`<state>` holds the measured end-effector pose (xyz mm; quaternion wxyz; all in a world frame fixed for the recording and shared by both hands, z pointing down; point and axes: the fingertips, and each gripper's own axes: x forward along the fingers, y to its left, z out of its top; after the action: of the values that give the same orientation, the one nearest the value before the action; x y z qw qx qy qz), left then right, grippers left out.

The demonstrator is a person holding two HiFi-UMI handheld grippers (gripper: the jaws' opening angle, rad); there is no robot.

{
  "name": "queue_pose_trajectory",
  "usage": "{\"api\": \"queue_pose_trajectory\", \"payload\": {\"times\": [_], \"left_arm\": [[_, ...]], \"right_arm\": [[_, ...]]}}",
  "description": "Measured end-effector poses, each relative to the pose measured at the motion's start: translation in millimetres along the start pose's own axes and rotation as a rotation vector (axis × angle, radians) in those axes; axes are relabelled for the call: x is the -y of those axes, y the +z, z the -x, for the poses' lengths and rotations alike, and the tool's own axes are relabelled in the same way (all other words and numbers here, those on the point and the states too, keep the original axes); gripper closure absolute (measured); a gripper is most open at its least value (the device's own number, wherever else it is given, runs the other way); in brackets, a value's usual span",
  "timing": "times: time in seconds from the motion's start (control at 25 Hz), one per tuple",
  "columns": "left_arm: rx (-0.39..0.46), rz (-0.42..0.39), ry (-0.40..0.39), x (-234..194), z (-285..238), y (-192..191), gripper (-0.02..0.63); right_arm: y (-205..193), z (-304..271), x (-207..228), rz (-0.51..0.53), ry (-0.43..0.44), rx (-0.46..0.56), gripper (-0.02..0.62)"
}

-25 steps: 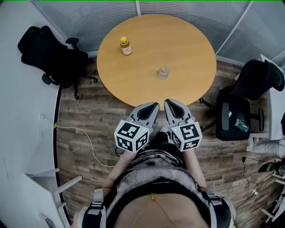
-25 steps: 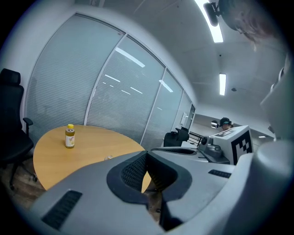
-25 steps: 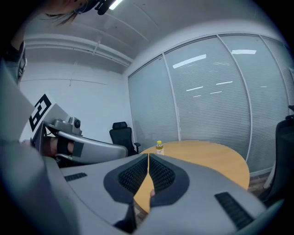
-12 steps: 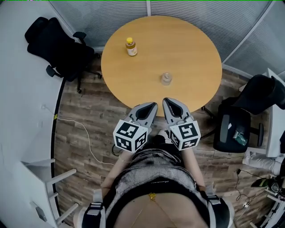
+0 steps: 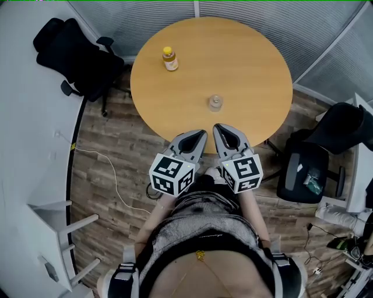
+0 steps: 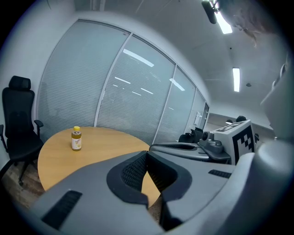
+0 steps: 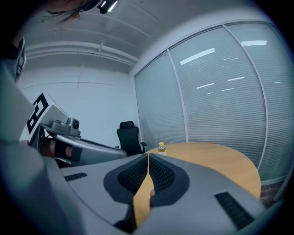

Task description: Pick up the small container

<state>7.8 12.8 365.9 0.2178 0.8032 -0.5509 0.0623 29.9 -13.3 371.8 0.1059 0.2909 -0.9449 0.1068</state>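
The small clear container [image 5: 215, 103] stands on the round wooden table [image 5: 250, 64], near its front middle. A yellow-capped bottle [image 5: 169, 59] stands further back on the left, and shows as the bottle [image 6: 76, 138] in the left gripper view and the bottle [image 7: 161, 147] in the right one. My left gripper [image 5: 200, 135] and right gripper [image 5: 222, 128] are side by side at the table's near edge, just short of the container. Both are shut with nothing between their pads, as the left gripper [image 6: 147, 152] and right gripper [image 7: 148, 155] show. The container is hidden in both gripper views.
A black office chair [image 5: 76, 55] stands left of the table and another chair [image 5: 315, 157] to its right. A white cable [image 5: 111, 174] lies on the wood floor at the left. Glass walls with blinds [image 5: 134, 17] curve behind the table. A white counter [image 5: 29, 145] runs along the left.
Both grippers have moved a little forward, so their tips now reach over the table's near edge. Their jaws have stayed shut. The container and bottle have not moved.
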Motion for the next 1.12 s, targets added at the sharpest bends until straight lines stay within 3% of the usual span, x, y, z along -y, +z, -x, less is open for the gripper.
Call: {"api": "queue_pose_trajectory", "payload": {"times": [0.56, 1.12], "left_arm": [[0.002, 0.015, 0.088, -3, -5, 0, 0.588], [-0.043, -0.017, -0.043, 1, -29, 0, 0.588]], "right_arm": [[-3, -8, 7, -0.018, 0.089, 0.000, 0.572], [-8, -2, 30, -0.047, -0.053, -0.010, 0.572]]}}
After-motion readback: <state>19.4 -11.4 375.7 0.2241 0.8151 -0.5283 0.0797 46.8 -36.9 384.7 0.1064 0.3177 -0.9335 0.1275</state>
